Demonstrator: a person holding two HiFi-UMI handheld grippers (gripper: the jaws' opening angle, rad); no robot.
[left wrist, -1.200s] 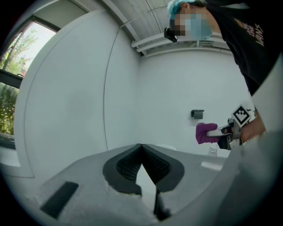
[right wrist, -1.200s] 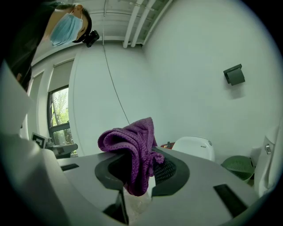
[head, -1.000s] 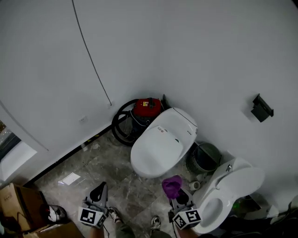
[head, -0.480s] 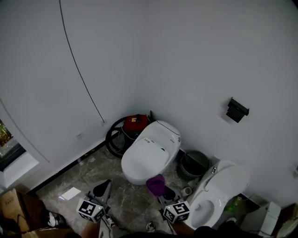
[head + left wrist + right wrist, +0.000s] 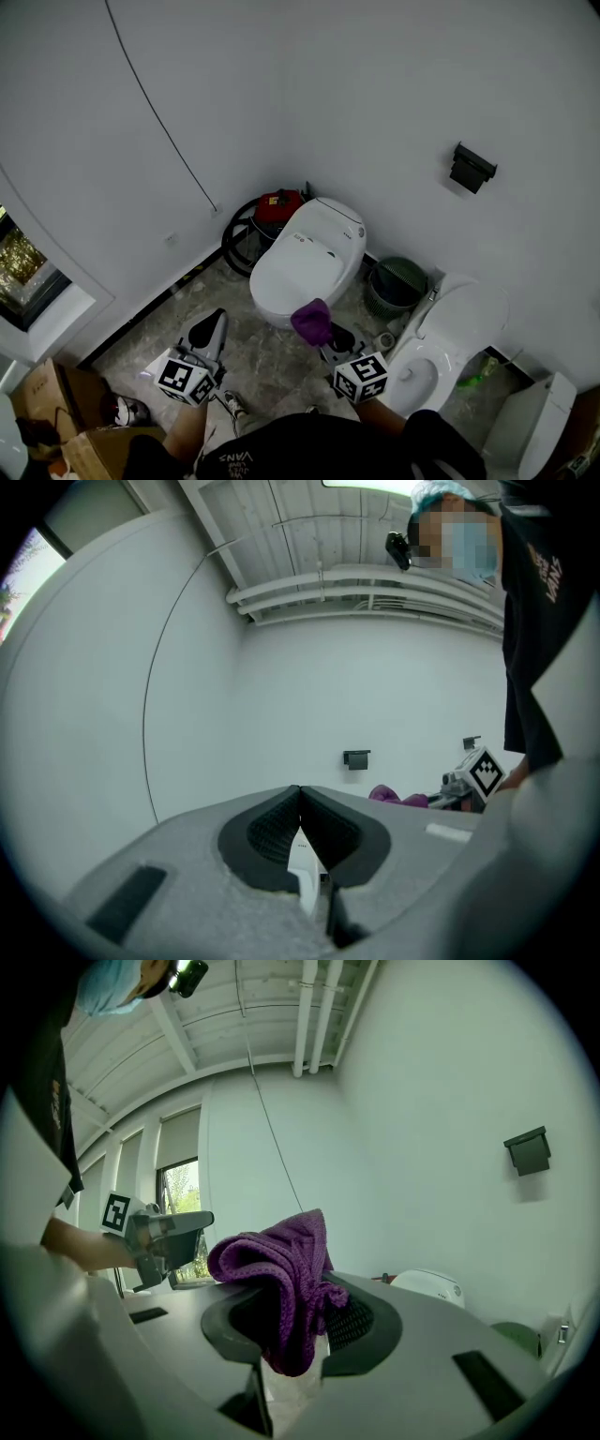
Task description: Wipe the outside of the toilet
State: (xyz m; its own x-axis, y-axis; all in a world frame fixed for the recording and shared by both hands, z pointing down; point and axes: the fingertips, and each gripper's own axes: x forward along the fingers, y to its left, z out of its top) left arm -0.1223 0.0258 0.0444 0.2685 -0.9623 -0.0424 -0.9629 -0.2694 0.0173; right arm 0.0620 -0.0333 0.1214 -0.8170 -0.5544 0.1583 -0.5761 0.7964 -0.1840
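Observation:
A white toilet [image 5: 305, 265] with its lid down stands against the wall in the head view; its top [image 5: 427, 1286] shows low at the right of the right gripper view. My right gripper [image 5: 323, 330] is shut on a purple cloth [image 5: 312, 321] [image 5: 281, 1279], held just in front of the bowl's front edge. My left gripper [image 5: 214, 328] [image 5: 300, 794] is shut on nothing, raised above the floor left of the toilet. The right gripper [image 5: 469, 778] and the cloth [image 5: 398, 797] also appear in the left gripper view.
A red machine with a black hose [image 5: 267, 214] sits behind the toilet. A green bin [image 5: 398, 281] stands to its right, then a second toilet with its seat up [image 5: 441, 347]. A black holder [image 5: 472, 167] hangs on the wall. Cardboard boxes [image 5: 56, 412] lie at lower left.
The view has swung, so the toilet sits higher and more central. My right gripper with the cloth has come closer to the bowl's front. The left gripper stays shut.

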